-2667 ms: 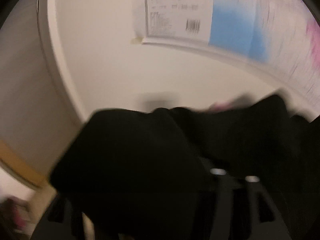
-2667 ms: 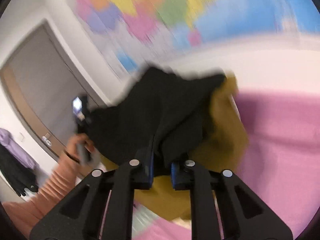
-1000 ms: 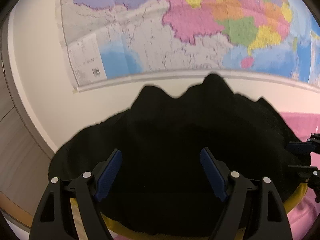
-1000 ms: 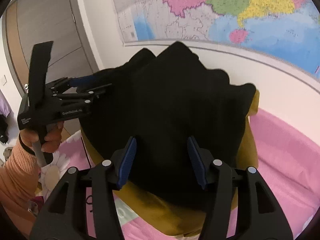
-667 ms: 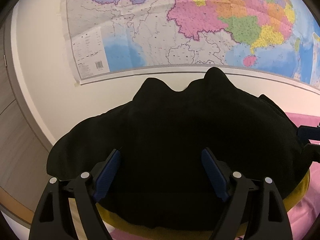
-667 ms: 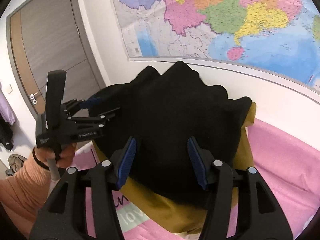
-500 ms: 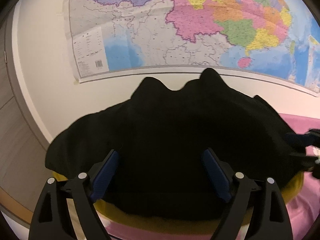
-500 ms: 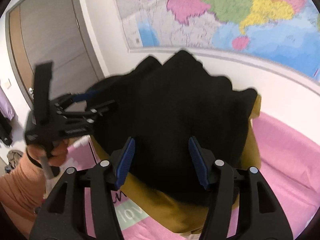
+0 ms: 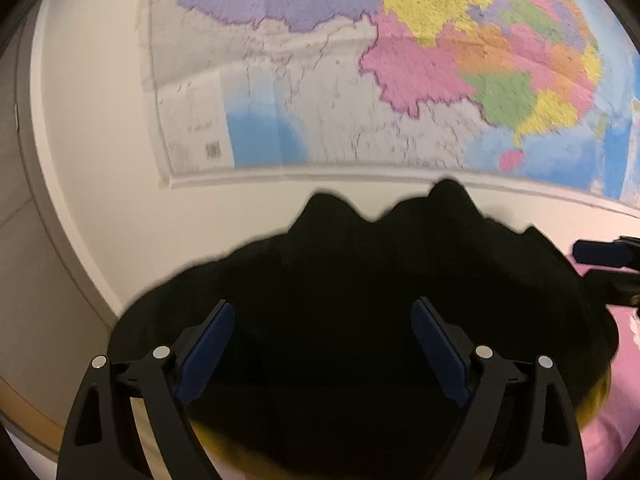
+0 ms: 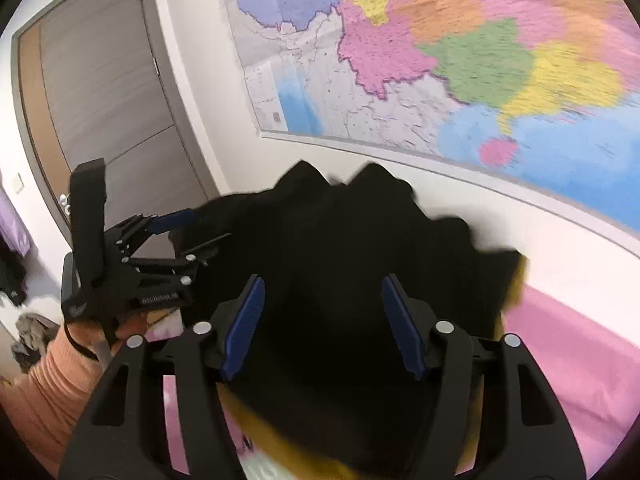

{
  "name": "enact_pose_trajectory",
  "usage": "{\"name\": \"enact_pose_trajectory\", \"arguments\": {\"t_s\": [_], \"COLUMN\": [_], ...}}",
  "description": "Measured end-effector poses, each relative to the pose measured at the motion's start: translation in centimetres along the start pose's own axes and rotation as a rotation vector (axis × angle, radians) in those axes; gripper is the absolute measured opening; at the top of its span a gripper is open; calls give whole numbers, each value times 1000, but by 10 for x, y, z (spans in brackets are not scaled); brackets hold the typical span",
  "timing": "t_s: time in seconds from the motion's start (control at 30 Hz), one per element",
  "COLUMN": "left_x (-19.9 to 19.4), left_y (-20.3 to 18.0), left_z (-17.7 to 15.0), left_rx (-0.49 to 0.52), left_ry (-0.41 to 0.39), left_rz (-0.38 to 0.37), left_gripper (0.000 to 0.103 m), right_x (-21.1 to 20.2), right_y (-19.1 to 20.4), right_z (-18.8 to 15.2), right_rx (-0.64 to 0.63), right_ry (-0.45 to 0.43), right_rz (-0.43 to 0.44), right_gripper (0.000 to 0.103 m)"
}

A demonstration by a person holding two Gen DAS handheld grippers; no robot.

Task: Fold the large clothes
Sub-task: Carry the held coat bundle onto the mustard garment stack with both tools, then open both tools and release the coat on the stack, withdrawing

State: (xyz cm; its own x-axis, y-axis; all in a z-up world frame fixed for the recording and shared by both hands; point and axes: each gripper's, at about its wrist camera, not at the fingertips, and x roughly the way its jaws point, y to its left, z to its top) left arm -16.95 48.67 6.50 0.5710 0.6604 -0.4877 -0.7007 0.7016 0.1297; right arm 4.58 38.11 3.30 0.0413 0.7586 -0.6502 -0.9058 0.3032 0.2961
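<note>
Against the white wall [image 9: 100, 128], under the map [image 9: 400, 72], a black garment [image 9: 360, 300] lies heaped on a mustard-yellow cloth [image 10: 516, 280] over the pink bedding [image 10: 580, 360]. Bare pink bedding stretches to its right; a grey door [image 10: 100, 100] stands to the left. The left tongs [image 9: 322, 350] hover over the heap's near side, jaws wide and just opened further, blue pads clear of the cloth. The right tongs [image 10: 322, 326] stand about half open, jaws just narrowed a little, gripping nothing. An orange sleeve [image 10: 44, 380] shows lower left in the right view.
</note>
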Motion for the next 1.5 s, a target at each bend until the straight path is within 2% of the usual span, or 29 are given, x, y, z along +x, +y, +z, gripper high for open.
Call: {"name": "enact_pose_trajectory", "arguments": {"t_s": [0.07, 0.13, 0.2, 0.23, 0.27, 0.3, 0.33, 0.37, 0.43, 0.5, 0.6, 0.67, 0.73, 0.83, 0.9, 0.97, 1.1, 1.3, 1.5], "left_x": [11, 29, 46, 59, 72, 80, 93, 104, 110, 99, 74, 50, 32, 15, 11, 16, 17, 0, 3], "left_y": [0, -1, 2, 5, 9, 13, 19, 25, 36, 39, 34, 27, 19, 7, 1, -9, -7, -8, -15], "left_z": [15, 27, 33, 37, 38, 37, 35, 31, 27, 27, 22, 15, 3, -15, -28, -35, -50, -59, -76], "left_rx": [2, 14, -5, -11, -24, -42, -66, -89, -152, -151, -114, -88, -64, -29, -15, -9, -40, -77, -80], "left_ry": [2, 37, 76, 118, 169, 198, 251, 301, 329, 277, 187, 114, 78, 37, 40, 53, 66, 39, 63], "left_rz": [-6, -42, 3, 10, 12, 27, 46, 17, -40, -27, 14, 8, -19, -16, -37, -17, -1, -10, -15], "left_gripper": [86, 85, 83, 83, 81, 79, 79, 80, 80, 80, 79, 81, 82, 87, 87, 87, 87, 91, 92], "right_x": [20, 41, 63, 76, 82, 83, 83, 82, 72, 54, 22, 4, -9, -20, -10, -10, -17, -35, -28], "right_y": [0, 2, -3, -12, -21, -35, -43, -52, -55, -52, -40, -32, -21, -10, -5, -6, -10, 6, 13], "right_z": [16, 27, 33, 34, 33, 29, 25, 20, 13, 10, 3, -6, -18, -38, -49, -58, -68, -83, -99], "right_rx": [15, 14, 20, 48, 87, 154, 192, 226, 236, 228, 177, 123, 70, 19, -14, -23, 35, -4, -28], "right_ry": [5, 40, 88, 139, 161, 166, 165, 171, 152, 104, 33, 3, -14, -26, 12, 13, -14, -55, -9], "right_rz": [3, 11, -30, -77, -104, -96, -81, -67, -54, -47, -38, -39, -50, -61, -91, -111, -105, -116, -143], "right_gripper": [49, 42, 36, 34, 26, 19, 18, 18, 18, 31, 43, 46, 49, 50, 54, 59, 60, 61, 62]}}
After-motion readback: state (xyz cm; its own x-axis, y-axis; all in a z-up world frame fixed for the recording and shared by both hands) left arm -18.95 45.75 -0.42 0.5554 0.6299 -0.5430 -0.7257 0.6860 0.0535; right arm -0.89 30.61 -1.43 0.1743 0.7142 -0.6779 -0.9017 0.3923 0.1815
